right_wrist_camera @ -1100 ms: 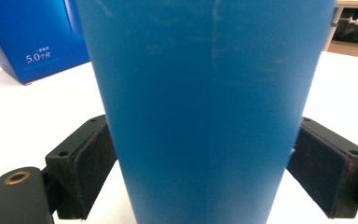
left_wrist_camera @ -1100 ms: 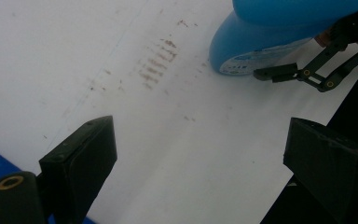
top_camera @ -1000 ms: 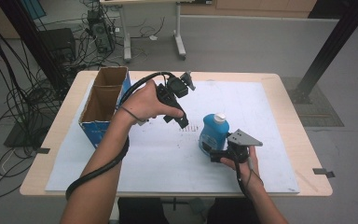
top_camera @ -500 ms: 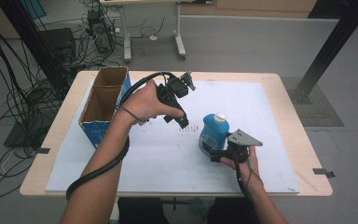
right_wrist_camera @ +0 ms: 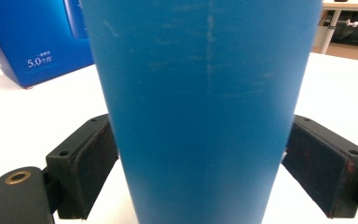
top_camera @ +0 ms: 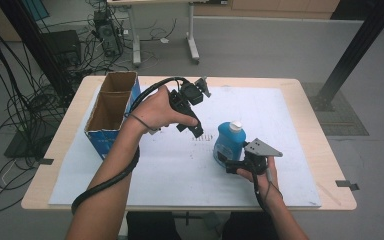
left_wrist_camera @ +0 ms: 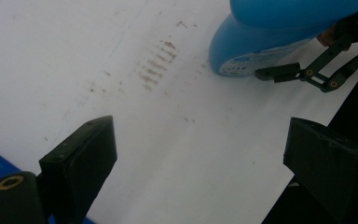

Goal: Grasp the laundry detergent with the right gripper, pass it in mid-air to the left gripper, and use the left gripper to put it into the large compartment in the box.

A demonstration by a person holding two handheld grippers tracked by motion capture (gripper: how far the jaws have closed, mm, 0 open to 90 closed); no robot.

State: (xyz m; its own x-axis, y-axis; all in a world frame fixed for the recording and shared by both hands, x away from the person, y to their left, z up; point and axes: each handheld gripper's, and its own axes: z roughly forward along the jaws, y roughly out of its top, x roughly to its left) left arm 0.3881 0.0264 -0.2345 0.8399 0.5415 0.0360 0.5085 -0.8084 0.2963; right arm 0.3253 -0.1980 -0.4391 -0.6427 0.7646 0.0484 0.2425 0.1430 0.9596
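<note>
While the white sheet covering the wooden table looks flat and clean apart from a small patch of brownish smudges, its smoothness is the first thing that could let the work slip: a bottle nudged sideways would slide on it rather than stay put. At the table's left end stands an open cardboard box with blue sides, well apart from the action and no hazard unless the left forearm swings back into it.

Standing upright on the sheet, right of centre, the blue plastic bottle with a white cap is the thing in hand. From the right gripper view its body sits between the two jaws, whose pads bear on its flanks low down, so the right gripper appears to be pinching the bottle near its base. A hold that low on a tall, smooth, rounded body leaves the top free to tip; if lifted quickly the bottle could swing over or twist out between the pads, and a hard squeeze might buckle the plastic.

Held above the sheet, to the left of the bottle, the left gripper has its jaws spread wide with nothing between them. Should it move in toward the cap or shoulder off-centre, it could knock the bottle against the right grip. Each trailing cable could also drag across the sheet.
</note>
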